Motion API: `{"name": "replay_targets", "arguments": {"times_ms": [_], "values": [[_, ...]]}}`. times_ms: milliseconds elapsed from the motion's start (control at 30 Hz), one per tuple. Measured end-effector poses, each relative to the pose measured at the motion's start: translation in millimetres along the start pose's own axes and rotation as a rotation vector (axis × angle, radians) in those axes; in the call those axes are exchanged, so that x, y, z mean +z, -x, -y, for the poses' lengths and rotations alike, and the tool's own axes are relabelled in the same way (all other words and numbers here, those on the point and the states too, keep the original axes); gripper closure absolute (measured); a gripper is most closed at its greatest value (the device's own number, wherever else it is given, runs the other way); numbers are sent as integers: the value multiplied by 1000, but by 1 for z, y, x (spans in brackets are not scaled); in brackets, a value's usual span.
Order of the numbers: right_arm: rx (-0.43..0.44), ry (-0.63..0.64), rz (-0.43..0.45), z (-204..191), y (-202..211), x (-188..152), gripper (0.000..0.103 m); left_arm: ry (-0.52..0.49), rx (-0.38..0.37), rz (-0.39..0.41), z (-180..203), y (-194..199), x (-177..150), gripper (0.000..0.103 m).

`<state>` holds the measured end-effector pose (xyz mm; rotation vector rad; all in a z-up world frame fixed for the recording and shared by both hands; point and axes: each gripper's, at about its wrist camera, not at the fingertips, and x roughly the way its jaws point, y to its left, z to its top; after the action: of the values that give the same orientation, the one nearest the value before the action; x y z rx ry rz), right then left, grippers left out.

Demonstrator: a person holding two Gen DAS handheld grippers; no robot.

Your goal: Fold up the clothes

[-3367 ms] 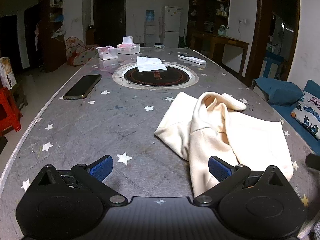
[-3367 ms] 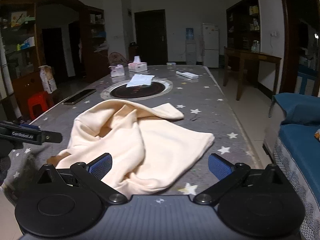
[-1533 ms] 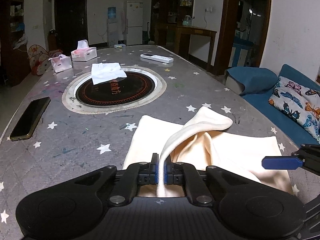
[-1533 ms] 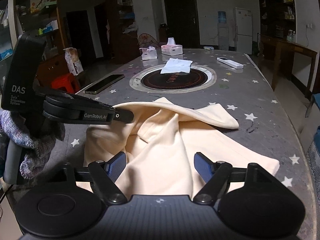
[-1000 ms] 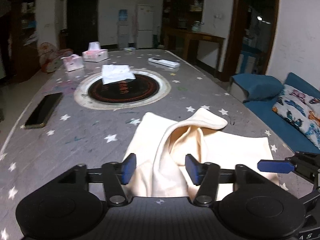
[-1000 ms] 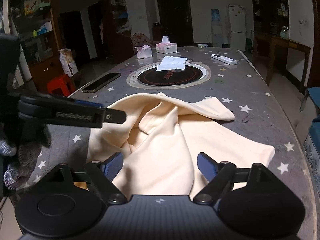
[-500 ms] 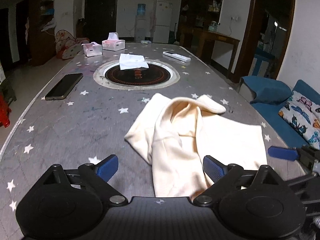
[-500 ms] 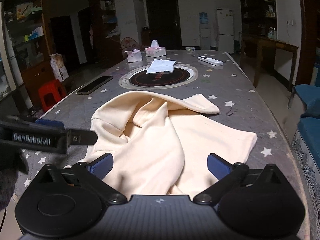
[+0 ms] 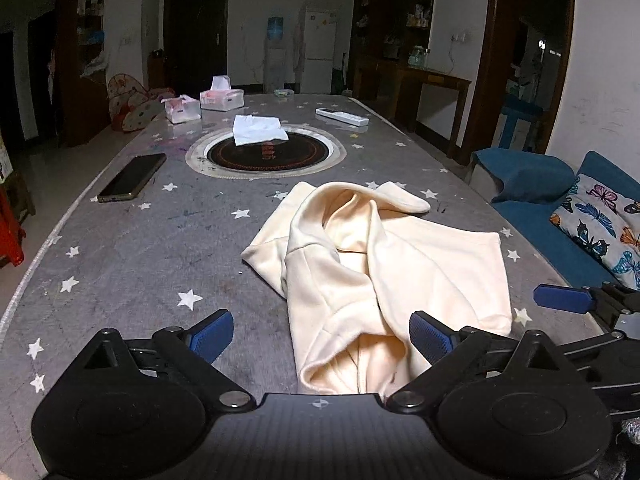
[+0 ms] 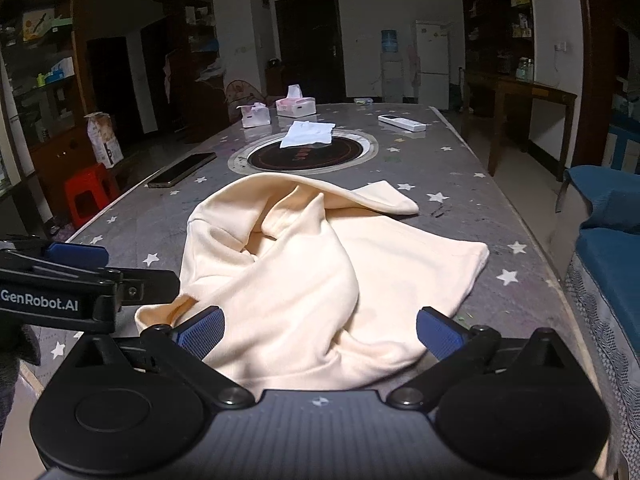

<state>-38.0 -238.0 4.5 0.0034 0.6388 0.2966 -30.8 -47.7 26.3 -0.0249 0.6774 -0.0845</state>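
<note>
A cream garment (image 9: 384, 264) lies crumpled on the grey star-patterned table (image 9: 132, 252), with a sleeve draped across its middle. It also shows in the right wrist view (image 10: 312, 280). My left gripper (image 9: 320, 338) is open and empty, with its fingers astride the garment's near hem. My right gripper (image 10: 318, 332) is open and empty, just over the garment's near edge. The left gripper shows at the left of the right wrist view (image 10: 76, 260). A blue pad of the right gripper (image 9: 560, 298) shows at the right of the left wrist view.
A phone (image 9: 134, 176) lies at the left. A round inset burner (image 9: 266, 152) holds a white folded cloth (image 9: 258, 130). Two tissue boxes (image 9: 222, 98) and a remote (image 9: 342, 116) sit at the far end. A blue sofa (image 9: 560, 208) stands along the right edge.
My left gripper was shut on the sleeve and held it up. It has let the sleeve go, opened wide and drawn back. The sleeve now lies across the garment. My right gripper stayed open.
</note>
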Motion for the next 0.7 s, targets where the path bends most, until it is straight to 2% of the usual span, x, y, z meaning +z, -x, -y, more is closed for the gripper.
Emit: {"name": "replay_targets", "arguments": {"times_ms": [333, 700], "values": [[-9, 0, 7, 8, 7, -5, 0, -24, -1, 32, 11, 16, -7, 4], [-8, 1, -6, 11, 1, -3, 0, -32, -3, 21, 12, 6, -1, 4]]}}
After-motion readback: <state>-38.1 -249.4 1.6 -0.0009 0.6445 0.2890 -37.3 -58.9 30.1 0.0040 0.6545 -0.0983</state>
